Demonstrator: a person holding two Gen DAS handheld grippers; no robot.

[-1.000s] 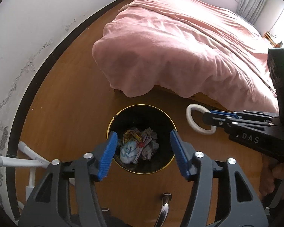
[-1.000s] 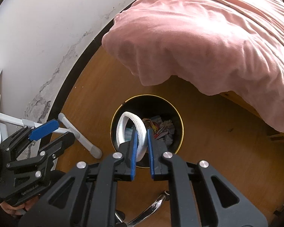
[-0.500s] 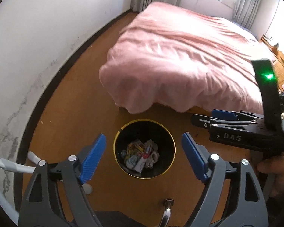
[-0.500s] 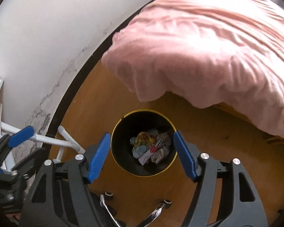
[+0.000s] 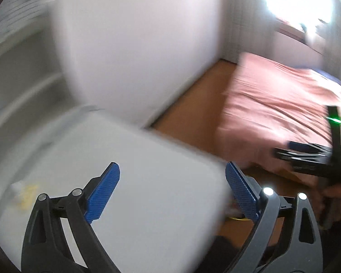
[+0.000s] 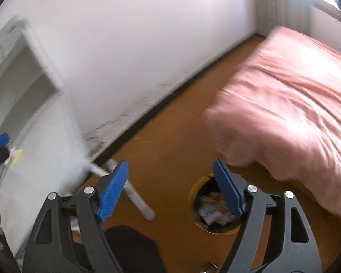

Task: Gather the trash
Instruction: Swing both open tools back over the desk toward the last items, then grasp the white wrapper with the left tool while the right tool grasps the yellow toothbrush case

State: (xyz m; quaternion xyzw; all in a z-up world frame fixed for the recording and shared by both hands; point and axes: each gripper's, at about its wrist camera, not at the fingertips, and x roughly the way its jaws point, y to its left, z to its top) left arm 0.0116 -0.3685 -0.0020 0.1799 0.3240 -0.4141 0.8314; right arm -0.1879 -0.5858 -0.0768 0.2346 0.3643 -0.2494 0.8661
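Upright round bin (image 6: pixel 216 227), mouth upward

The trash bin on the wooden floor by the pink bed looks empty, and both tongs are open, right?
Not quite. The trash bin is not empty: the right wrist view shows crumpled trash inside it. The rest holds: it stands on the wooden floor by the pink bed, and the left tongs and right tongs are both open, with nothing between them.
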